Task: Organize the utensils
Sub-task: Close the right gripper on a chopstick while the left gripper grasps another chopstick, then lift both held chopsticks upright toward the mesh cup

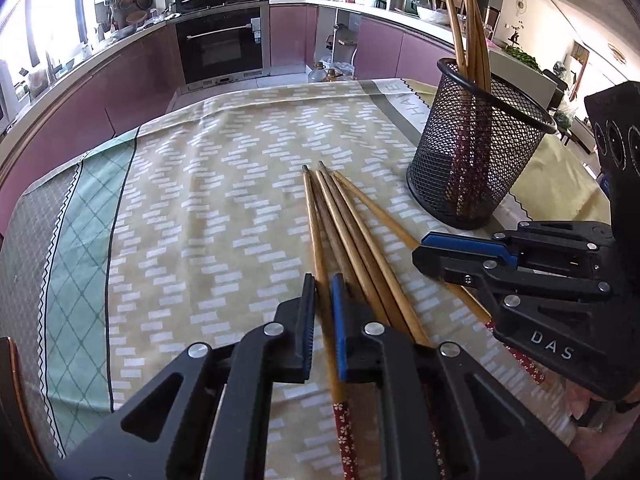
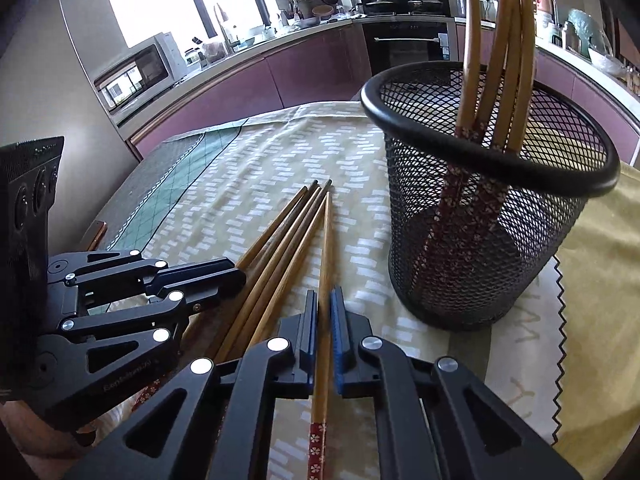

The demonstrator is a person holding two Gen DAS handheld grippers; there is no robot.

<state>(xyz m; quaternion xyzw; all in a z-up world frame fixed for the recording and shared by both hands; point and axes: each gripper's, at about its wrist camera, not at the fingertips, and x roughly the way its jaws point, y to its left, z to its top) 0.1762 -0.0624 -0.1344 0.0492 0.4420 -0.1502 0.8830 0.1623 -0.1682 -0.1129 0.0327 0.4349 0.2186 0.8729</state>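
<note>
Here, the counter (image 1: 224, 184) is covered by a beige patterned cloth with white dashes and a green-and-grey border, and it fills most of both wrist views. On it, toward the right, stands a black round wire-mesh holder (image 1: 476, 152), upright, with several brown wooden chopsticks (image 1: 474, 28) standing in it, their red flower-patterned ends down at the bottom. Just left of the holder, apart from it, 5 more wooden chopsticks (image 1: 340, 220) lie flat on the cloth in a loose fan, tips pointing away and nearly meeting.

The left gripper (image 1: 323, 312), black with blue pads, is closed narrowly on the leftmost wooden chopstick (image 1: 316, 232) of the fan, gripping it along the plain wood above its red patterned end; the stick lies on the cloth.

The right gripper (image 2: 324, 320), of the same make, is likewise closed narrowly on the rightmost wooden chopstick (image 2: 327, 240), which lies slightly apart from the other 4. Its pads press the stick on both sides just above the red band. Each gripper shows at the edge of the other's view.
</note>
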